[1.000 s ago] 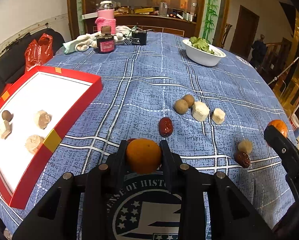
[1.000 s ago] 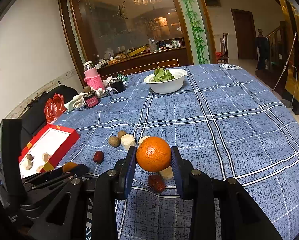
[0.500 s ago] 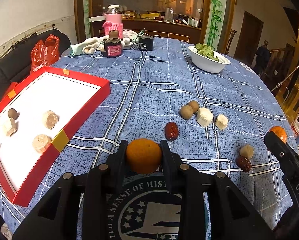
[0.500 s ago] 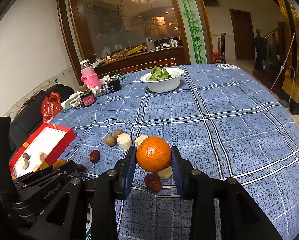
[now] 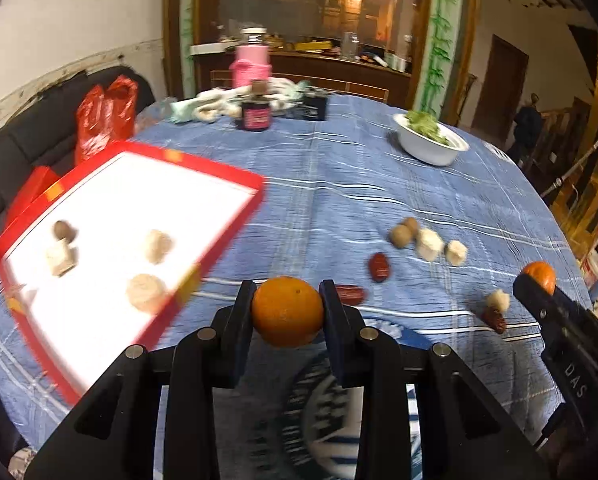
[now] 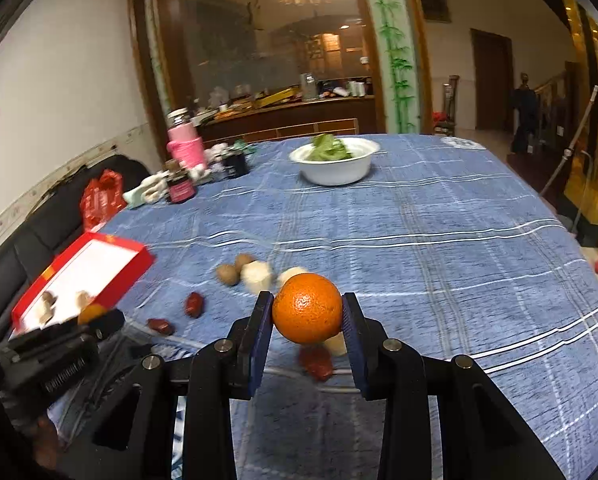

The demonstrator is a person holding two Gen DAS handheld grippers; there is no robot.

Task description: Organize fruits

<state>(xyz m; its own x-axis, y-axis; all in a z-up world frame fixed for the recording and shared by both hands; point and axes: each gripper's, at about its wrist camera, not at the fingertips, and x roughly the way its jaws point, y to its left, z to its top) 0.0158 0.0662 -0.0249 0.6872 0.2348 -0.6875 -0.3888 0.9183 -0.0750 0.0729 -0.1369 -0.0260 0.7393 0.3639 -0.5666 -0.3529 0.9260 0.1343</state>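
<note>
Both grippers are up over the near edge of the round tabletop (image 6: 439, 216), which wears a blue checked cloth. The left gripper (image 5: 287, 308) has its fingers (image 5: 241, 320) clamped on an orange (image 5: 287, 311), held clear of the cloth. The right gripper (image 6: 307, 312) has its own fingers (image 6: 353, 332) pressed to either side of a second orange (image 6: 307, 308), also lifted off the cloth.

At the left edge of the tabletop lies a red tray (image 5: 235, 224) with a white floor, one corner pointing toward the middle. Four small pieces sit inside it, a dark round one, a pale cube just beside it, and two pale lumps; the picture is smeared there, so what they are I cannot say.

Loose on the cloth toward the near right lie the rest: two brown round fruits (image 5: 403, 232) touching each other, with two white chunks (image 5: 439, 245) beside them, a red date (image 5: 379, 267) a little nearer, and another red date (image 5: 351, 294) just behind the left gripper's right finger. A further date and a pale lump lie together near the right gripper's fingers, as seen from the left wrist.

Toward the far edge stand a white bowl (image 6: 335, 166) of greens, a dark jar (image 5: 255, 114) and a pink bottle (image 6: 185, 144).
</note>
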